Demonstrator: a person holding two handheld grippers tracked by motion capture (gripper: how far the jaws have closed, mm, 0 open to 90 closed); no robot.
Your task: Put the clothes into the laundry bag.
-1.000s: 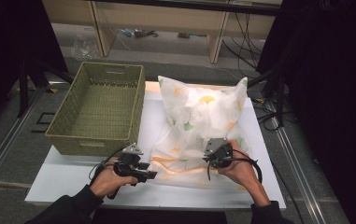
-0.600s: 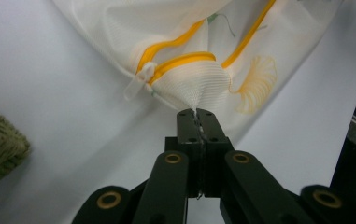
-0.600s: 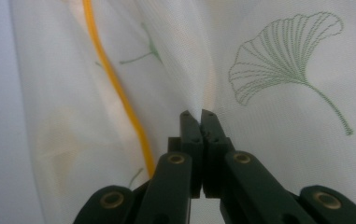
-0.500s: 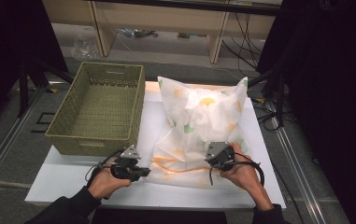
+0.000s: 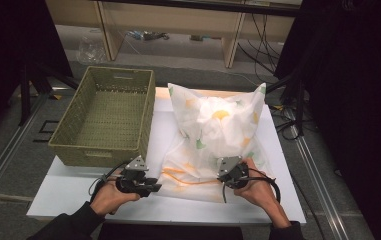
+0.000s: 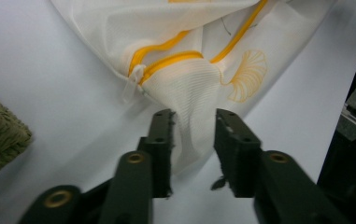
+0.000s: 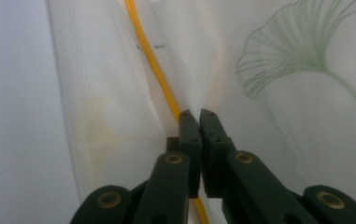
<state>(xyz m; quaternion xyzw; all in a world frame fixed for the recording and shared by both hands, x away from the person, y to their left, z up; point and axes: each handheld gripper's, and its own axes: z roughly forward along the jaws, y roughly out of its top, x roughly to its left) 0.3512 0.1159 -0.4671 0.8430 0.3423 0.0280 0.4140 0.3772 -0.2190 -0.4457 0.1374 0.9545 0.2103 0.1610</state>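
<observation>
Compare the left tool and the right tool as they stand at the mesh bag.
The left tool has its jaws apart, just opening, with a fold of the white mesh bag loose between them; the right tool is pinched shut on the bag beside its yellow zipper. The left sits at the bag's corner near the zipper pull; the right sits farther along the zipper. Both have black jaws and work the bag's near edge.

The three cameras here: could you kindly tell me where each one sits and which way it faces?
High view: above the person's side, looking forward and down at the table, basket and mesh bag; both forearms show.
Left gripper view: rides the left gripper, facing the bag's zipper; jaws apart.
Right gripper view: rides the right gripper, jaws pinching the bag.
All share the bag.
</observation>
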